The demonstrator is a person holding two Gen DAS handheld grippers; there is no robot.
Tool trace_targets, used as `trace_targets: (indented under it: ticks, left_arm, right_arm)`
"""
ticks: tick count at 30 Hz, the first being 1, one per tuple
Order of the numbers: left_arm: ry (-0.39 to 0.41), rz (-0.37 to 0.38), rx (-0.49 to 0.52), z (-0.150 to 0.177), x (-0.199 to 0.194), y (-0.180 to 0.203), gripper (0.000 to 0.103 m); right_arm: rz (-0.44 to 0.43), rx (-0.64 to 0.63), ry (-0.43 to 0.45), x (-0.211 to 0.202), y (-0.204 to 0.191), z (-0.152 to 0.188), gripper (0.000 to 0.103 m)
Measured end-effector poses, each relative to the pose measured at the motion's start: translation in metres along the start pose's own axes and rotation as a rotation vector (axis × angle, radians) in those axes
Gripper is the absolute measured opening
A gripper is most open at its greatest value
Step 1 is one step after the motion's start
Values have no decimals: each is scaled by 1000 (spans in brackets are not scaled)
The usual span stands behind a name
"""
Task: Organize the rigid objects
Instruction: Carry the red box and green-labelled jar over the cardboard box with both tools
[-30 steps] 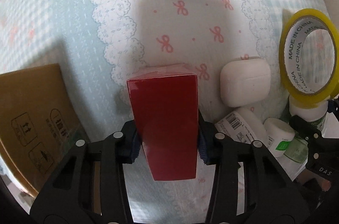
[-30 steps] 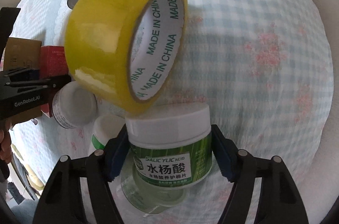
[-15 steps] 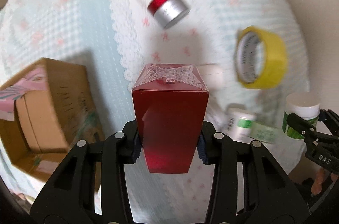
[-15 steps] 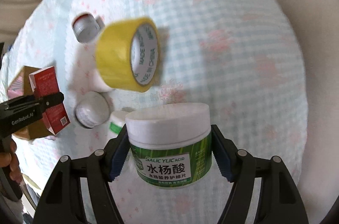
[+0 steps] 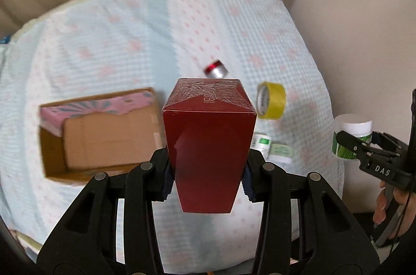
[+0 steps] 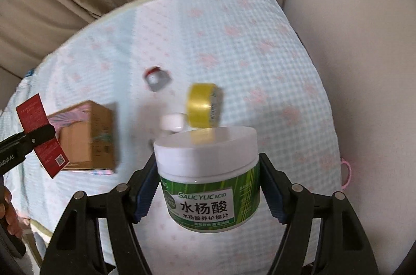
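the left gripper point(image 5: 208, 184) was clenched on a tall red box point(image 5: 209, 145), held upright in the air above the checked bedspread point(image 5: 104, 53). the right gripper point(image 6: 208, 189) gripped a green-labelled white-lidded jar point(image 6: 208, 178), also off the surface. on the bedspread, an open cardboard box point(image 5: 98, 134) lay at the left, a yellow tape roll point(image 5: 270, 100) to the right, and a red-and-silver jar point(image 5: 215, 69) farther off. small white containers point(image 5: 270, 147) sat near the tape roll.

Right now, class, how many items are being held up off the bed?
2. The red box is in the left gripper; the salicylic acid jar is in the right gripper. The rest lie on the bedspread.
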State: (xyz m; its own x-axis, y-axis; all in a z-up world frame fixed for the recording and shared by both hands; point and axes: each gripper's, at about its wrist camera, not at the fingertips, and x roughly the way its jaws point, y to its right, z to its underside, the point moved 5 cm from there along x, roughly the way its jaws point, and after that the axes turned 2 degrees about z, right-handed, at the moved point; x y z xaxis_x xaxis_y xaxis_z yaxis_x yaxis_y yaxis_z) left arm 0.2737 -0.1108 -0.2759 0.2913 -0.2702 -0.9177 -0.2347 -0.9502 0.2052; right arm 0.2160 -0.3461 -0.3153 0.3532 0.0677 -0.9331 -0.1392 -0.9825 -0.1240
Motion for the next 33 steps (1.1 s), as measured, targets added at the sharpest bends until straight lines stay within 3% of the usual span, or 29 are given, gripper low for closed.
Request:
trace_targets:
  ticks: [8,16,25,33]
  left_arm:
    - [79,-23,-20,12,-66,-98,38]
    - [40,-9,42,21,-83,-198,38]
    - [-92,8,141,18,-41,-274,38]
    - [-253,-4,190,26,31,-302,38]
  right_arm:
    - [-44,-77,76,-32,-114,-1,68]
    - [-74,-38,100,-30,-240,0,68]
    - [-48,17,30,14,-334,-1,68]
    - [-17,33,-83,81,-360,-4,68]
